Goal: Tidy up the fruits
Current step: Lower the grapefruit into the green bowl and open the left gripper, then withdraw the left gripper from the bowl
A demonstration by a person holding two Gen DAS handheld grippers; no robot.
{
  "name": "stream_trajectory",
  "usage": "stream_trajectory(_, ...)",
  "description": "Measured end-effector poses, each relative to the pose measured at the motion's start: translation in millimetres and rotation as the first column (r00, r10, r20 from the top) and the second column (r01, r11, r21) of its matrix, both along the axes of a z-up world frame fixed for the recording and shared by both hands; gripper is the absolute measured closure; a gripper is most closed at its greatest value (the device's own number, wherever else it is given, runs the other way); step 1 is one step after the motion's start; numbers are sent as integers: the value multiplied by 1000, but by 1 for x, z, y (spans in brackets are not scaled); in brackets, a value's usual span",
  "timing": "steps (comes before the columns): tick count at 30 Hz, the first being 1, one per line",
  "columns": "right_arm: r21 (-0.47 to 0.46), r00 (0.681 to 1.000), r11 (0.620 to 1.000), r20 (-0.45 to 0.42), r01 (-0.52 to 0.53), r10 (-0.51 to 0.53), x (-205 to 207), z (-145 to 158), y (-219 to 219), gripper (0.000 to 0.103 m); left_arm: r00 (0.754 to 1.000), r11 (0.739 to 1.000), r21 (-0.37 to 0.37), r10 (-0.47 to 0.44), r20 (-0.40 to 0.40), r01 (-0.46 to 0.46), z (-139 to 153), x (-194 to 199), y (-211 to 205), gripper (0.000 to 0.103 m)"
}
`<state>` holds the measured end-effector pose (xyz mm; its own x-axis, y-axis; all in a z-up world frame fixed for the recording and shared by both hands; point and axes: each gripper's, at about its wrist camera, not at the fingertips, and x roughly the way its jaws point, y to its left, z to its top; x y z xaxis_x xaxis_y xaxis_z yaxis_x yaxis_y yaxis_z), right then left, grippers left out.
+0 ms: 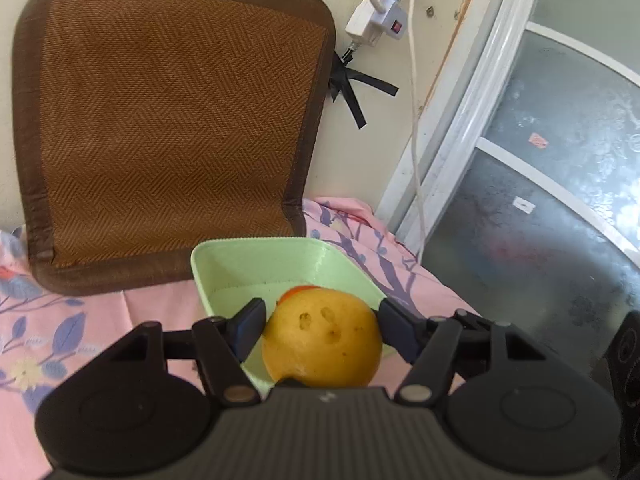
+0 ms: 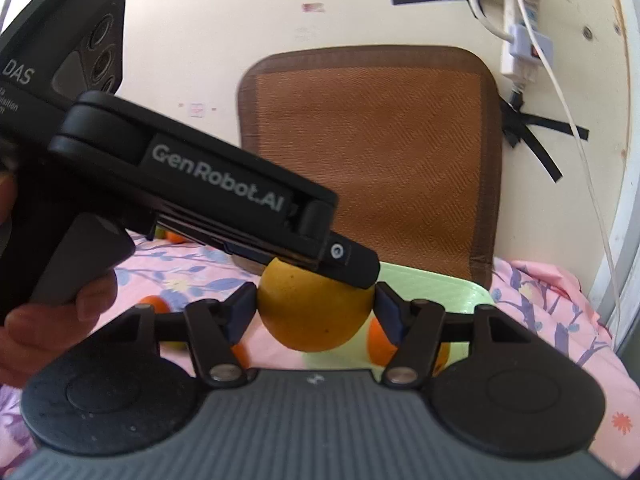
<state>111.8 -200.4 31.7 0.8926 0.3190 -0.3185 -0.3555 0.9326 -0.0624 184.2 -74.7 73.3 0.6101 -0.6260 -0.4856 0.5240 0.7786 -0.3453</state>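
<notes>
In the left wrist view my left gripper (image 1: pixel 322 322) is shut on a yellow-orange fruit (image 1: pixel 320 348) with small dents in its skin. It hangs over the near part of a light green tray (image 1: pixel 256 264). A bit of another orange (image 1: pixel 300 290) shows in the tray behind it. In the right wrist view my right gripper (image 2: pixel 314 310) is shut on a second, smooth orange (image 2: pixel 316 324), both pads against its sides. The left gripper's black body (image 2: pixel 200 184) crosses just above this fruit, held by a hand (image 2: pixel 48 320). An orange (image 2: pixel 378 340) lies in the green tray (image 2: pixel 440 286) behind.
A brown woven mat (image 1: pixel 168 128) leans on the wall behind the tray. The pink flowered sheet (image 2: pixel 552 312) carries loose oranges (image 2: pixel 154 304) at the left. A power strip (image 1: pixel 376 12) and white cable (image 1: pixel 416 140) hang on the wall beside a glass door (image 1: pixel 540 200).
</notes>
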Motion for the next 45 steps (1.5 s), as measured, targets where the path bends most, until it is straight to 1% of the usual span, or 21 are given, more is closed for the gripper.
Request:
stream_trajectory(6, 17, 999, 999, -13, 44, -44, 19, -14, -7, 36, 998, 1000, 11, 28, -48, -28, -13, 29, -12, 40)
stream_trajectory(7, 23, 999, 998, -3, 51, -51, 19, -17, -9, 36, 998, 999, 11, 36, -52, -35, -16, 30, -13, 40)
stream_trajectory(8, 24, 998, 998, 29, 61, -62, 15, -17, -10, 35, 998, 999, 13, 48, -52, -47, -18, 31, -12, 40)
stream_trajectory(9, 19, 996, 998, 57, 66, -67, 15, -16, -11, 30, 997, 998, 18, 59, -49, -58, -19, 31, -13, 40)
stream_trajectory(11, 36, 993, 997, 92, 73, -76, 8, -14, -16, 29, 996, 996, 31, 81, -44, -79, -21, 31, -16, 40)
stream_trajectory(13, 61, 994, 996, 77, 68, -73, 6, -15, -21, 29, 995, 995, 44, 96, -31, -94, -19, 27, -17, 39)
stream_trajectory(17, 62, 995, 996, 71, 68, -72, 2, -16, -25, 30, 993, 991, 57, 120, 13, -120, -8, 11, -14, 38)
stream_trajectory(19, 79, 996, 995, 61, 59, -64, 5, -15, -27, 30, 990, 986, 86, 137, 42, -140, -2, 0, -11, 38)
stream_trajectory(21, 87, 996, 994, 54, 62, -67, 6, -16, -28, 30, 982, 973, 147, 167, 84, -178, 4, -14, -9, 38)
stream_trajectory(23, 97, 996, 992, 39, 78, -82, 7, -16, -29, 30, 972, 954, 205, 195, 130, -219, 9, -31, -6, 38)
stream_trajectory(25, 130, 996, 987, 8, 90, -92, 8, -16, -34, 30, 964, 938, 241, 216, 158, -249, 11, -48, -1, 38)
stream_trajectory(27, 169, 995, 981, -16, 97, -95, 7, -15, -40, 30, 956, 923, 268, 233, 177, -274, 11, -65, 4, 38)
stream_trajectory(32, 207, 994, 972, -42, 110, -104, -13, -12, -44, 30, 943, 882, 339, 279, 184, -327, 0, -103, 13, 38)
stream_trajectory(34, 215, 994, 971, -55, 106, -97, -28, -14, -44, 30, 936, 866, 359, 304, 177, -349, -5, -115, 18, 38)
stream_trajectory(37, 217, 995, 972, -68, 88, -75, -49, -19, -39, 30, 922, 845, 367, 354, 159, -388, -12, -128, 29, 38)
stream_trajectory(42, 196, 997, 980, -80, 30, -15, -82, -25, -20, 30, 891, 808, 376, 423, 164, -453, -19, -144, 46, 37)
stream_trajectory(45, 213, 994, 977, -104, -2, 25, -98, -31, -12, 30, 873, 790, 376, 459, 162, -485, -23, -150, 55, 35)
